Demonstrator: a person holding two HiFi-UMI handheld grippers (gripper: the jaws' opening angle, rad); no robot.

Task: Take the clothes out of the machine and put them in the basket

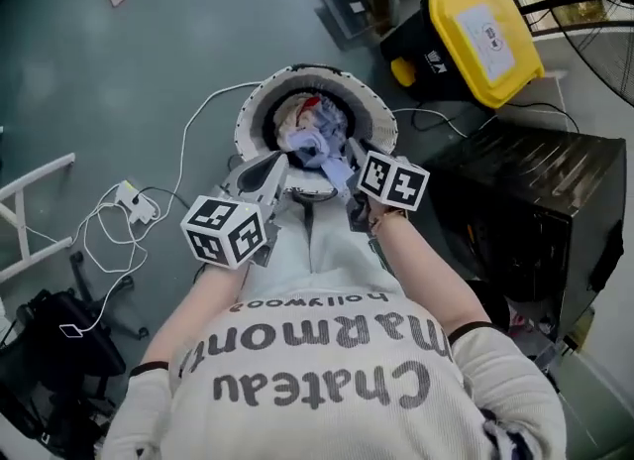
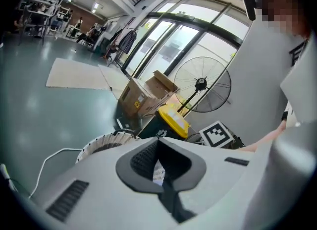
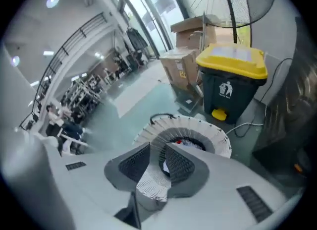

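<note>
A round white basket (image 1: 250,111) stands on the floor straight below me, with a heap of clothes (image 1: 309,123) in it. Both grippers hang just above its near rim. My left gripper (image 1: 278,167) and right gripper (image 1: 347,169) each pinch a pale blue-and-white striped cloth (image 1: 333,163) that hangs over the heap. In the right gripper view the striped cloth (image 3: 150,184) bunches between the shut pads of the right gripper (image 3: 157,163), with the basket (image 3: 198,126) beyond. In the left gripper view a strip of the cloth (image 2: 157,173) shows between the left gripper's (image 2: 159,167) nearly closed pads.
A dark boxy machine (image 1: 525,200) stands to my right. Behind the basket stands a black bin with a yellow lid (image 1: 477,37), with cardboard boxes (image 3: 190,40) and a standing fan (image 2: 200,85) near it. White cables and a plug strip (image 1: 134,205) lie on the floor at left.
</note>
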